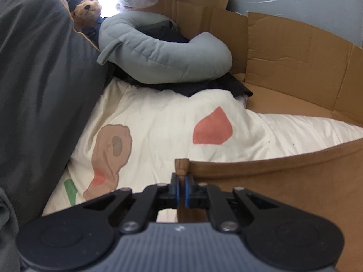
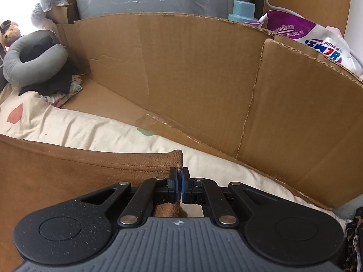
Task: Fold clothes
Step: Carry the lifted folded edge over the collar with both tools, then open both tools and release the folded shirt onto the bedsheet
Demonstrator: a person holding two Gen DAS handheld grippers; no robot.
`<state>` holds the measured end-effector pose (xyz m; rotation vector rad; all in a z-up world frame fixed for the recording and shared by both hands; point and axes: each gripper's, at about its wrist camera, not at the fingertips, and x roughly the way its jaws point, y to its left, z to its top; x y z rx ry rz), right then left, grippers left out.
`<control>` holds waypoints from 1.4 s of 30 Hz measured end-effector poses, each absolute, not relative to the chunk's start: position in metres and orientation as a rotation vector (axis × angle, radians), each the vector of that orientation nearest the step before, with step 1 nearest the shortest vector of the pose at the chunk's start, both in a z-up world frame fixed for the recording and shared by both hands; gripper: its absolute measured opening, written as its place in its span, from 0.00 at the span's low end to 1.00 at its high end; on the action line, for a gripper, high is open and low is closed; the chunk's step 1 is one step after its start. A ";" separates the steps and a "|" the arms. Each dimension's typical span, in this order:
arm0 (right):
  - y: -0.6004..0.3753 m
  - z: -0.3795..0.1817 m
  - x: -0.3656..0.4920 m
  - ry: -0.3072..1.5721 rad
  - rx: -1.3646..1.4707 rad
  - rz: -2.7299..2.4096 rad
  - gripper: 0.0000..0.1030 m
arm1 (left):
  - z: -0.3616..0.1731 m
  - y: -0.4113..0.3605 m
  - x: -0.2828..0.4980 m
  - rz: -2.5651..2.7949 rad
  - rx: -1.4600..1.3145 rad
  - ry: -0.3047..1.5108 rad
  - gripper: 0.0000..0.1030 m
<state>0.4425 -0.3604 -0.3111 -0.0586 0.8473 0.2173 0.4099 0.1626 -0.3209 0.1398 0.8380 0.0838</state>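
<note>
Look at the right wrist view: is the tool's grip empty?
No, the right tool is shut on the brown cloth's corner.

Most of the brown stitched-hem fabric garment (image 1: 272, 195) runs off the bottom and right of the left wrist view, so no idea what kind of clothing it is. The grey curved stuffed cushion (image 1: 163, 52) covers most of a dark crumpled cloth pile (image 1: 229, 86). The brown teddy bear in a dark cap (image 1: 87, 11) is half tucked behind it. The white and purple plastic refill pouch (image 2: 317, 36) is cut off by the brown corrugated cardboard wall (image 2: 204, 79), print too blurry to read.
</note>
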 end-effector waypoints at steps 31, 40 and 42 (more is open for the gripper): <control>-0.354 -0.391 0.483 0.945 -0.058 0.178 0.03 | -0.382 0.173 0.439 0.092 0.140 0.843 0.22; -0.369 -0.349 0.448 0.886 0.039 0.215 0.39 | -0.342 0.170 0.398 0.095 0.062 0.800 0.55; -0.373 -0.340 0.441 0.875 0.074 0.212 0.39 | -0.334 0.166 0.386 0.082 0.064 0.793 0.56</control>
